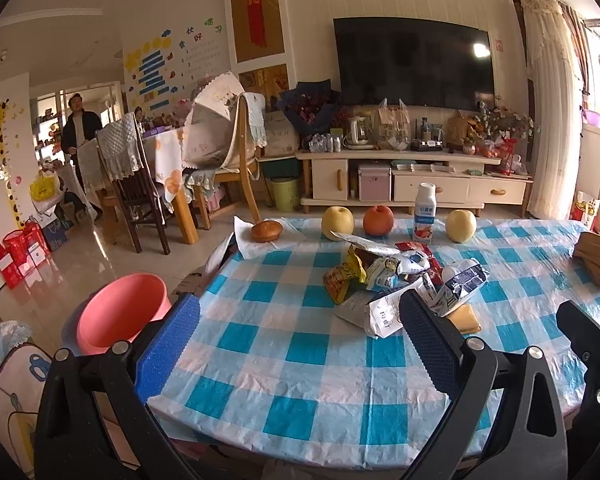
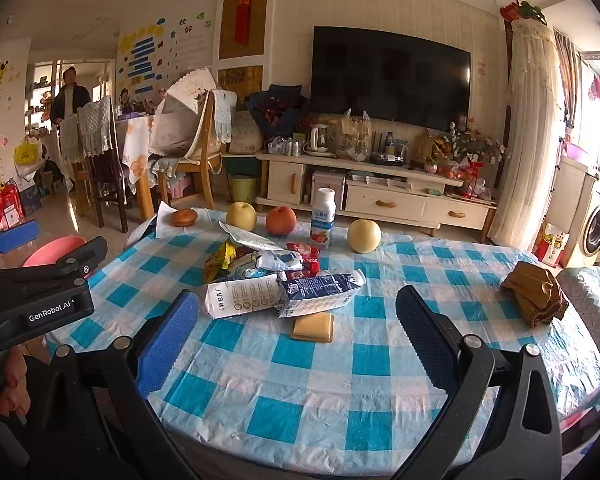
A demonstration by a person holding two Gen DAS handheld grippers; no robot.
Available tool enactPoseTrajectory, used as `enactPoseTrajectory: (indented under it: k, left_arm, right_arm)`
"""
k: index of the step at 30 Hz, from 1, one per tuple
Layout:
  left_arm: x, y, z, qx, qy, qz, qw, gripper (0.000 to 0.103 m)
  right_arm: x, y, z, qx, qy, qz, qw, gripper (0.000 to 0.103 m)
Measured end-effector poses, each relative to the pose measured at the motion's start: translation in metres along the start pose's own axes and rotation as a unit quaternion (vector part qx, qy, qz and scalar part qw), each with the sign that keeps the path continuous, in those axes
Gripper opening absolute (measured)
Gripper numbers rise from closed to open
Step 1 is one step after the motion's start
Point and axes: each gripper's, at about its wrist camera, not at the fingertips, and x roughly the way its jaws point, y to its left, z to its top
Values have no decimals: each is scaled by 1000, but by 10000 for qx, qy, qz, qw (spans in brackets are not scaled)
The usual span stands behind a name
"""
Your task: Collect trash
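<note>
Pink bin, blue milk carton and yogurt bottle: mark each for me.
pink bin (image 1: 118,312), left wrist view, on its inner wall.
blue milk carton (image 2: 320,290), right wrist view, on its printed side.
yogurt bottle (image 2: 323,220), right wrist view, on its label.

Wrappers (image 2: 260,276) heaped mid-table (image 2: 340,400) — fruit (image 2: 364,236) behind, bin (image 1: 120,312) left

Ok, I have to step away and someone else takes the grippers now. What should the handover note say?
Left gripper: open, empty, over the near edge of the table.
Right gripper: open, empty, facing the trash pile.
Trash: wrappers and cartons heaped mid-table, with a yellow packet in front of them.
Pink bin: on the floor off the table's left side.
Done: nothing visibly collected.
Left: move the pile to the bin; the fruit, bun and upright bottle look like keepers.
</note>
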Motion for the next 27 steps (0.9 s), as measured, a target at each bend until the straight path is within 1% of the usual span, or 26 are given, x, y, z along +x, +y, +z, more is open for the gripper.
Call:
enactPoseTrajectory:
  k: [4, 14, 22, 27]
  left_arm:
    - [-4, 0, 0, 24, -66, 38, 10000, 98]
    - [-7, -1, -1, 82, -92, 78, 9999, 98]
    - [6, -2, -8, 105, 81, 30, 9999, 98]
    - [20, -3, -17, 89, 227, -128, 9996, 98]
  right_arm:
    - [-3, -1, 0, 13, -36, -14, 10000, 100]
    - [-6, -11, 0, 217, -104, -92, 9997, 100]
    - [5, -15, -8, 239, 32, -18, 9997, 100]
    - [21, -22, -19, 279, 202, -7, 9994, 100]
